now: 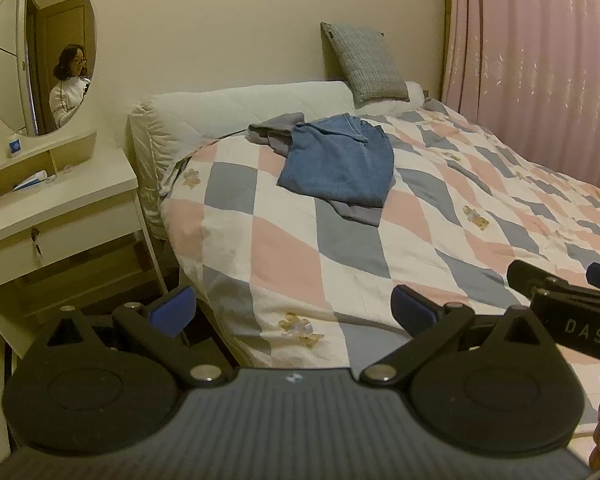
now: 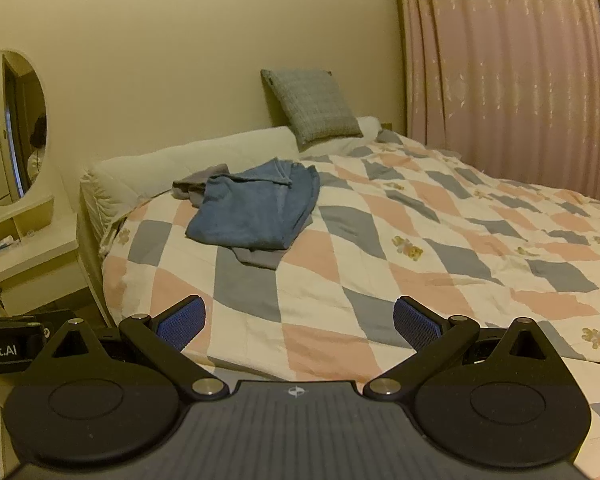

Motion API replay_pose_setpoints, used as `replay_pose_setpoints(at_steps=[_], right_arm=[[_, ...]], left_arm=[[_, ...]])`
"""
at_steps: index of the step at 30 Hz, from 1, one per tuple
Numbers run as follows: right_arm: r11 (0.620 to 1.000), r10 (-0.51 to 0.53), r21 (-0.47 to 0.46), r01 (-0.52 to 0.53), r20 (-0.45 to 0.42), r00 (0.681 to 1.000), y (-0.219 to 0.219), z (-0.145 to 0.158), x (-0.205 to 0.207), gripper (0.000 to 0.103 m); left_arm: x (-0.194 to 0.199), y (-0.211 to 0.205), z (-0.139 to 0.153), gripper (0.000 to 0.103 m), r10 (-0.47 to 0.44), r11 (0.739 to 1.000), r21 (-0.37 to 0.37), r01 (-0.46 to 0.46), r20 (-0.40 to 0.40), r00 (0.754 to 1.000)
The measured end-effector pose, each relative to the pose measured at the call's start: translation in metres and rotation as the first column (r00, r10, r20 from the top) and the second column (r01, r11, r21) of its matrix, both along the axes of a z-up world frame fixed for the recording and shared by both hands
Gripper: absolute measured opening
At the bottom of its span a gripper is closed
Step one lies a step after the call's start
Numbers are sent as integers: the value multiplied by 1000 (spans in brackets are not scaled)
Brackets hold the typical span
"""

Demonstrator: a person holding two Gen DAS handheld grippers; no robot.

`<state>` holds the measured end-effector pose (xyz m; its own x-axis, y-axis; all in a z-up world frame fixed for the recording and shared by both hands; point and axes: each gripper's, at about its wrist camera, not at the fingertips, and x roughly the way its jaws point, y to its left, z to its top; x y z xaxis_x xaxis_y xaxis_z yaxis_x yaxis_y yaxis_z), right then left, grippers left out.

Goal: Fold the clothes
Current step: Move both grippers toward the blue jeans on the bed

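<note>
While both tools [image 1: 292, 308] [image 2: 300, 320] gape, blue garment [image 1: 340, 160] lies well ahead.

A rumpled blue garment [image 1: 338, 160] lies in a loose heap near the head of the bed, just above centre in the left wrist view and centre-left in the right wrist view [image 2: 256, 206]. It rests on top of a grey garment [image 1: 270, 132], whose crumpled edges poke out at the upper left and lower right of the blue one. Both are unfolded.
</note>
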<state>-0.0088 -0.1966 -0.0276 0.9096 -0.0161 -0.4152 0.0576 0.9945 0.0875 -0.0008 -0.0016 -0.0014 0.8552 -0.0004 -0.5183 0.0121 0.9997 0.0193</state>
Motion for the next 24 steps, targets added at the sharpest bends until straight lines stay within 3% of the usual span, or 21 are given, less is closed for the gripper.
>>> replay_pose_setpoints(at_steps=[7, 24], right_arm=[[1000, -2, -6, 3, 31, 1000, 1, 4, -12, 103], [999, -39, 6, 39, -20, 999, -6, -1, -8, 103]], left_arm=[[-17, 10, 6, 103, 10, 1000, -24, -9, 9, 1000], [-10, 8, -9, 103, -26, 1000, 13, 26, -28, 999]])
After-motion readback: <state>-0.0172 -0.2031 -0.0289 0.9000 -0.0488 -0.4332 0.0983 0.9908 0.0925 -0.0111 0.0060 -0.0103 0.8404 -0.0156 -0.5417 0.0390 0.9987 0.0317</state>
